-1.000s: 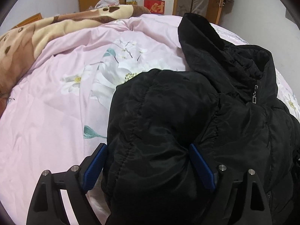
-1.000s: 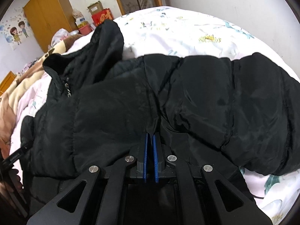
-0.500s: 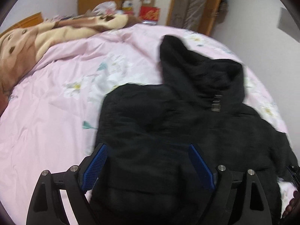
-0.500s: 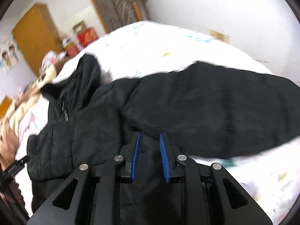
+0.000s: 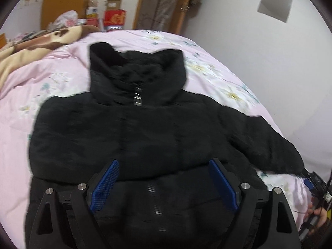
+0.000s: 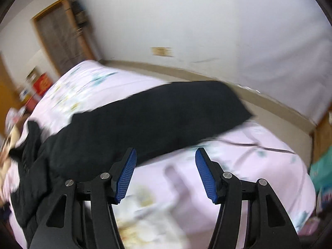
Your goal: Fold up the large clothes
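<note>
Pink floral bedding (image 5: 62, 78) covers the bed that fills both views, with white walls (image 6: 207, 20) behind it and a wooden door (image 5: 164, 6) at the far end of the room. On the bedding lies the black puffer jacket (image 5: 145, 128), spread front-up with its collar (image 5: 137, 70) toward the far end and its zipper pull (image 5: 137, 100) showing at the neck. One sleeve (image 6: 166, 112) stretches out across the cover toward the wall side of the bed. A brown and cream blanket (image 5: 31, 47) is bunched at the far left, and beyond it stand a red box (image 5: 114, 18) and an orange wardrobe (image 5: 62, 2). The left gripper (image 5: 164, 183) hangs over the lower front of the jacket with its blue pads (image 5: 105, 184) spread wide and nothing between them. The right gripper (image 6: 165, 174) is also spread apart and empty, positioned above bare bedding just beside the lower edge of the sleeve; whether its left pad touches the fabric is hard to tell through the blur. The right view is strongly smeared.
</note>
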The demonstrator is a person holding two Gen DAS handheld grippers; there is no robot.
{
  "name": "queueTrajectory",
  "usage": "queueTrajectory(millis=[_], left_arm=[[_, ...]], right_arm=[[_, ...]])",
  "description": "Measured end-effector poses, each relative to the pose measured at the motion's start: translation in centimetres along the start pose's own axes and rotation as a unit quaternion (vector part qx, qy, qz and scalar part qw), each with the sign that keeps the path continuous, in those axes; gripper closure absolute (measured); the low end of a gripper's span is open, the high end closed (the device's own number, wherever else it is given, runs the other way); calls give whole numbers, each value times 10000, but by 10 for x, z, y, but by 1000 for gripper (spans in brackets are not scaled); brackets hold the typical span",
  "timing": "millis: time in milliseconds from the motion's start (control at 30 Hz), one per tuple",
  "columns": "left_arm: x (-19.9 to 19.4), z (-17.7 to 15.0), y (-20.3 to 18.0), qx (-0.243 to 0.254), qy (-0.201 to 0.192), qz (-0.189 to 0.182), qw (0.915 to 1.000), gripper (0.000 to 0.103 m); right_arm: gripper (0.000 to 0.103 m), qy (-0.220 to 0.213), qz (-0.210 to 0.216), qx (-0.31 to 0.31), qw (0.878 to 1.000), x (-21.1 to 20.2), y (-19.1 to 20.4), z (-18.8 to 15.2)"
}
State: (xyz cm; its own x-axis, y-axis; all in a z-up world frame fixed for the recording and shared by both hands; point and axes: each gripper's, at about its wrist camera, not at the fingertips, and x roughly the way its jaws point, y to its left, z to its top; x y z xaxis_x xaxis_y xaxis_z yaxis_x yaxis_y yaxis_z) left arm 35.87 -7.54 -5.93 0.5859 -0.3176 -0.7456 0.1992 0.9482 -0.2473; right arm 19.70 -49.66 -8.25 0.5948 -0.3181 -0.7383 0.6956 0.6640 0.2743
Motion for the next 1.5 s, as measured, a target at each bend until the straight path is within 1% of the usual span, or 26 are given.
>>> queueTrajectory(millis=[67, 133, 167, 200, 267, 467, 567, 600, 633, 667, 700, 733, 800, 900, 1000, 1067, 1133, 1200, 1300, 1500], left_arm=[[3, -2, -14, 80, 56, -135, 9999, 15], [6, -6, -30, 250, 68, -119, 9996, 15], [8, -7, -34, 297, 82, -104, 9995, 15], [9, -7, -36, 334, 104, -126, 9993, 15], [12, -6, -38, 364, 150, -159, 9991, 15], [18, -4, -33, 320, 168, -40, 9993, 15], [20, -5, -27, 282, 171, -7, 9995, 15], [20, -5, -26, 270, 172, 0, 9995, 15], [20, -5, -24, 251, 180, -9, 9995, 15], [20, -6, -21, 232, 192, -17, 9995, 15], [20, -5, -19, 215, 188, -15, 9996, 15], [19, -5, -17, 197, 181, 2, 9996, 15], [17, -5, -13, 165, 150, 31, 9997, 15], [14, -4, -8, 85, 128, -8, 9999, 15], [9, -3, -4, 57, 94, -30, 9999, 15], [4, -1, -1, 32, 58, -38, 10000, 15], [-1, 0, 3, -33, 18, -79, 10000, 15], [-6, 2, 8, -126, -30, -121, 9998, 15], [-14, 5, 16, -212, -105, -117, 9997, 15], [-27, 8, 35, -377, -179, -103, 9991, 15]], right_arm=[[43, 62, -93, 249, 9996, 8, -17, 8], [41, 61, -78, 339, 9994, 15, -24, 12], [36, 108, -91, 383, 9992, 19, -25, 11], [34, 113, -33, 441, 9990, 22, -26, 12], [33, 140, 40, 534, 9985, 28, -22, 12], [33, 149, 105, 607, 9980, 39, -22, 22], [34, 104, 58, 468, 9988, 39, -18, 24], [44, 80, 52, 394, 9992, 38, -15, 25], [52, 65, 78, 346, 9994, 38, -12, 25], [65, 43, 50, 304, 9995, 37, -11, 26], [75, 6, -12, 271, 9996, 37, -9, 27], [80, -57, -69, 230, 9997, 36, -7, 29], [88, -227, -60, 161, 9996, 27, -4, 32], [92, -425, 41, 50, 9991, 15, 5, 37], [93, -683, 323, -76, 9971, -5, 18, 42], [93, -864, 523, -305, 9944, -20, 33, 46], [93, -995, 612, -634, 9911, -32, 54, 48], [93, -1167, 760, -1094, 9842, -48, 81, 48], [93, -1251, 1106, -1523, 9741, -63, 116, 42], [93, -1224, 1688, -2177, 9535, -74, 180, 20]])
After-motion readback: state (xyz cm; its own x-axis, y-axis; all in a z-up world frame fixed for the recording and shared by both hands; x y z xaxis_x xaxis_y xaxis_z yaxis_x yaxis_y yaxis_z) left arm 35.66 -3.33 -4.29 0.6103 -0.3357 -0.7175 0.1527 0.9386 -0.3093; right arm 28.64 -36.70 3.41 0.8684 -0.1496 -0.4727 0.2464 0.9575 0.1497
